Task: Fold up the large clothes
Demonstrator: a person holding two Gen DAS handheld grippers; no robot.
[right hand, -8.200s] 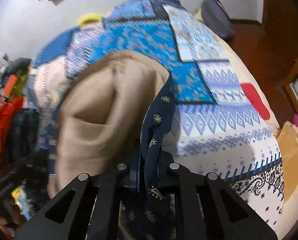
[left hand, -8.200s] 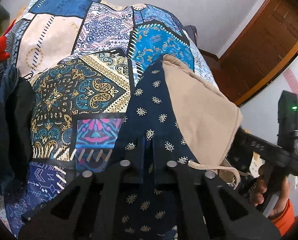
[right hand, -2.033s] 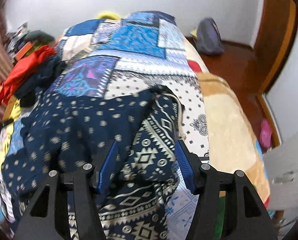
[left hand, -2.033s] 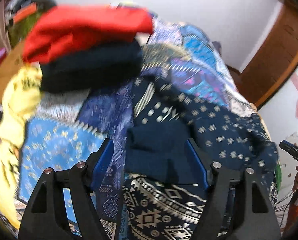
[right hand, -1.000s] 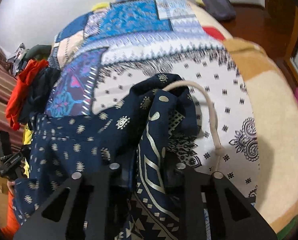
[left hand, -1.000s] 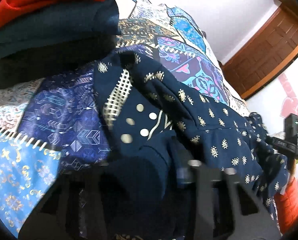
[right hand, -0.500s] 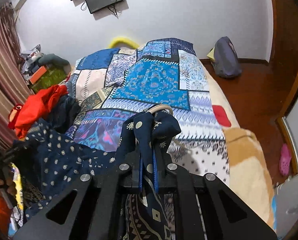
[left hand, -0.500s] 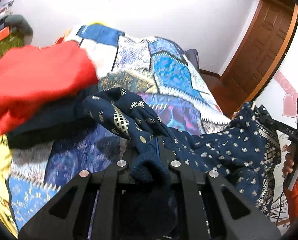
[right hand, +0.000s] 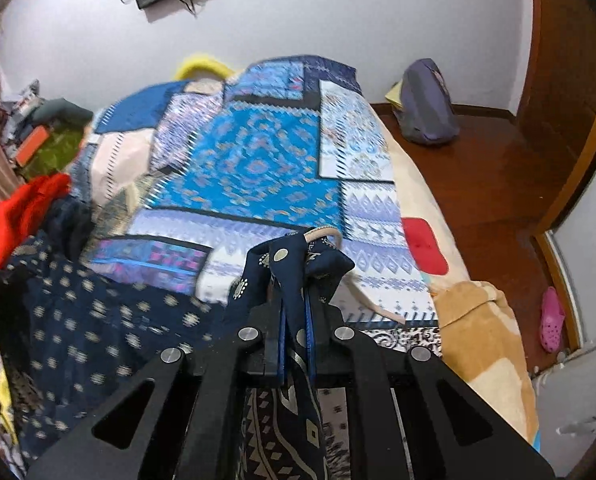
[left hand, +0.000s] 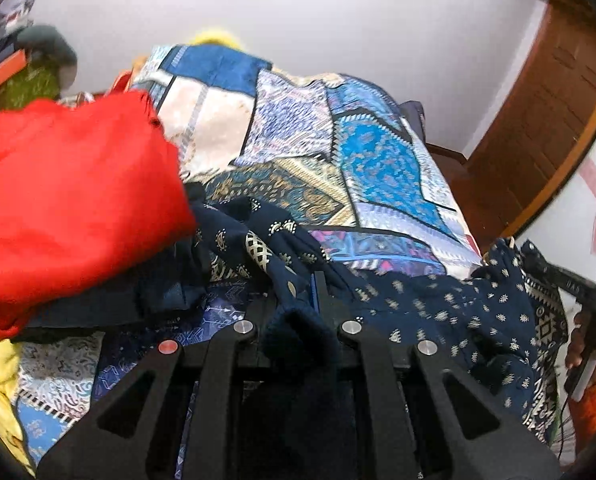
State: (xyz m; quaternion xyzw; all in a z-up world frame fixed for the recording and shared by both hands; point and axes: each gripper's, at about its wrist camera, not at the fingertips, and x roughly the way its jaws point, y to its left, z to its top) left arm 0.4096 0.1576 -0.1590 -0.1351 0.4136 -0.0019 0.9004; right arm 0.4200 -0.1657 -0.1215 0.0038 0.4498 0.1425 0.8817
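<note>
Between the closed pads of the left tool (left hand: 303, 292) and of the right tool (right hand: 294, 320), each clamped on an edge of the navy gold-dotted cotton garment (left hand: 437, 312), the cloth hangs spread ahead above the patchwork-quilted bed (right hand: 258, 168), apparently to open it flat for folding.

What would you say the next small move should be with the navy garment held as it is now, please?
Probably spread the claws apart: the left claw and right claw each pinch a bunched end of the navy printed garment, whose middle sags, crumpled, toward the patchwork bedspread.
</note>
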